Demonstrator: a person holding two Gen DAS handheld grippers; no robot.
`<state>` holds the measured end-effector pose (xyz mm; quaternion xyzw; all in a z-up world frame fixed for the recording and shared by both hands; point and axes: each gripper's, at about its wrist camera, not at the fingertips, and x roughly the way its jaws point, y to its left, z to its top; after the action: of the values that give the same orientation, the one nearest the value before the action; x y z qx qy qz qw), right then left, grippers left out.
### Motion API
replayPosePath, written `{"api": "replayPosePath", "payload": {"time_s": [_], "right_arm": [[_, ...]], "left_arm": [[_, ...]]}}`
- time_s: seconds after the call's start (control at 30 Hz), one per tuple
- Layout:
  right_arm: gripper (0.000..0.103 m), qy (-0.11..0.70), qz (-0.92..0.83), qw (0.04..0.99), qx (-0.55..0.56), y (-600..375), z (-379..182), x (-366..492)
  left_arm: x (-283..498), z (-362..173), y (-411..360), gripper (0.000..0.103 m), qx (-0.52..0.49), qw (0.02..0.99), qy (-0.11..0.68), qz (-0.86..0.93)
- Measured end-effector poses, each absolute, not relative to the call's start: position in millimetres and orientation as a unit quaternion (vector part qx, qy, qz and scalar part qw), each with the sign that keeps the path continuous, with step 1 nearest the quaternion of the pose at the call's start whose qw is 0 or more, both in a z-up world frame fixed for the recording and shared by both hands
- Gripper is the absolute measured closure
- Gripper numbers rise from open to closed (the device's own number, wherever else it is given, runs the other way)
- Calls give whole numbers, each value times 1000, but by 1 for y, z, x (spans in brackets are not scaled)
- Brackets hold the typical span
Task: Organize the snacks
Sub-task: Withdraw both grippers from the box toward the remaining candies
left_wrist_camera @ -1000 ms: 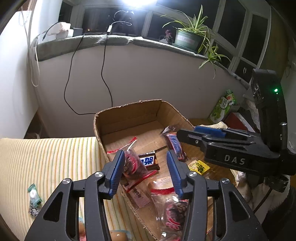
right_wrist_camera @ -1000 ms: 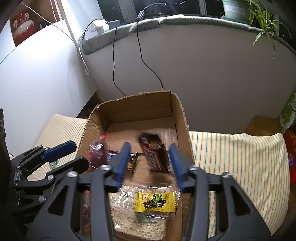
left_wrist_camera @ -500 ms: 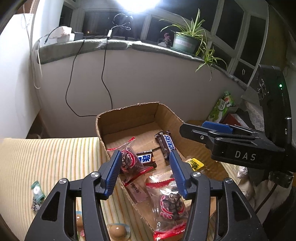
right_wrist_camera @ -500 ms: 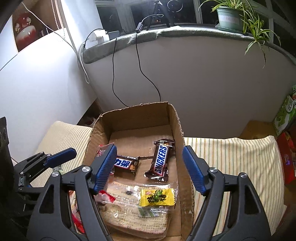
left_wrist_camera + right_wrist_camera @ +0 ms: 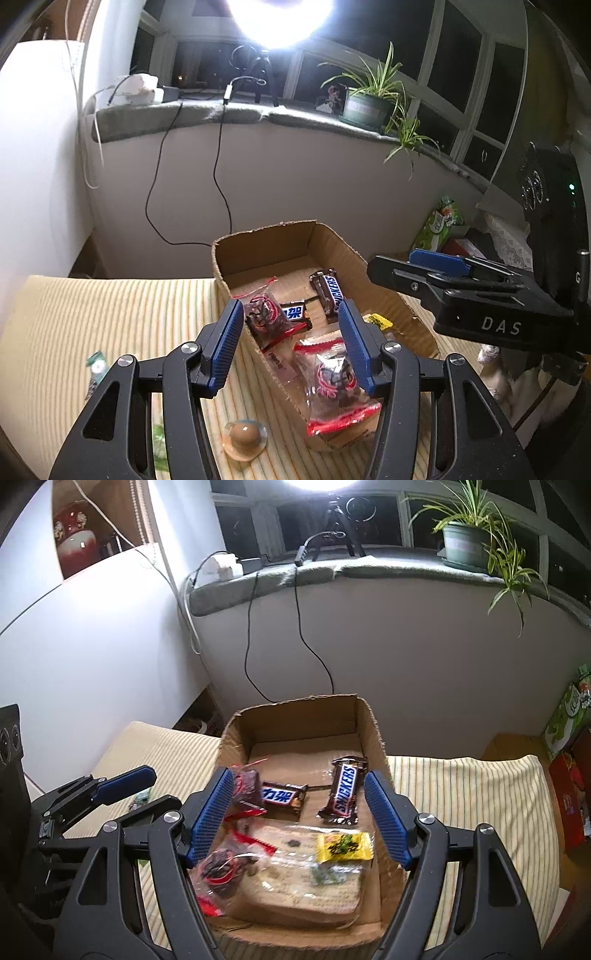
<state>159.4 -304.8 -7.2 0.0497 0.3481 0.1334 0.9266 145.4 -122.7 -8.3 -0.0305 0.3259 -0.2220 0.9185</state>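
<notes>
An open cardboard box (image 5: 266, 240) (image 5: 295, 705) sits on a striped cushion. Inside it lie a Snickers bar (image 5: 328, 291) (image 5: 343, 790), a second bar with a blue label (image 5: 295, 314) (image 5: 282, 795), two clear red-zip bags of dark snacks (image 5: 262, 314) (image 5: 336, 380), a yellow packet (image 5: 343, 845) and a flat clear pack (image 5: 295, 878). My left gripper (image 5: 289, 306) hovers open over the box's near left side with nothing between its pads. Above the box's near end, my right gripper (image 5: 298, 775) is wide open and empty.
A round brown snack in a clear wrapper (image 5: 243, 439) and a small green packet (image 5: 96, 363) lie on the striped cushion (image 5: 110, 314) left of the box. Behind the box is a wall with hanging cables and a sill with a potted plant (image 5: 465, 542). Green and red packages (image 5: 569, 760) stand at the right.
Both grippers drew back and up from the box. The right jaws widened and the Snickers bar that was between them now lies in the box. The left jaws opened slightly.
</notes>
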Motion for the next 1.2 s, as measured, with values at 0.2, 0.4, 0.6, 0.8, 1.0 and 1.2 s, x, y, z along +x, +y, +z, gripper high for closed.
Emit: {"api": "replayPosePath", "payload": {"time_s": [0.2, 0.4, 0.6, 0.8, 1.0, 1.2], "right_arm": [[19, 334, 142, 931, 40, -292, 3, 138], [11, 318, 159, 934, 32, -276, 8, 115], [10, 316, 189, 930, 8, -248, 4, 94], [10, 329, 231, 916, -9, -215, -10, 80], [10, 352, 269, 896, -26, -180, -35, 70], [10, 376, 287, 880, -37, -155, -62, 64]], "left_arm": [[134, -3, -106, 50, -36, 924, 316, -215], [127, -6, -75, 49, -45, 928, 316, -194], [125, -16, -24, 49, -69, 931, 324, -155], [123, -33, 28, 49, -95, 930, 338, -112], [119, -55, 64, 49, -121, 922, 357, -85], [114, -78, 78, 52, -126, 913, 380, -81]]}}
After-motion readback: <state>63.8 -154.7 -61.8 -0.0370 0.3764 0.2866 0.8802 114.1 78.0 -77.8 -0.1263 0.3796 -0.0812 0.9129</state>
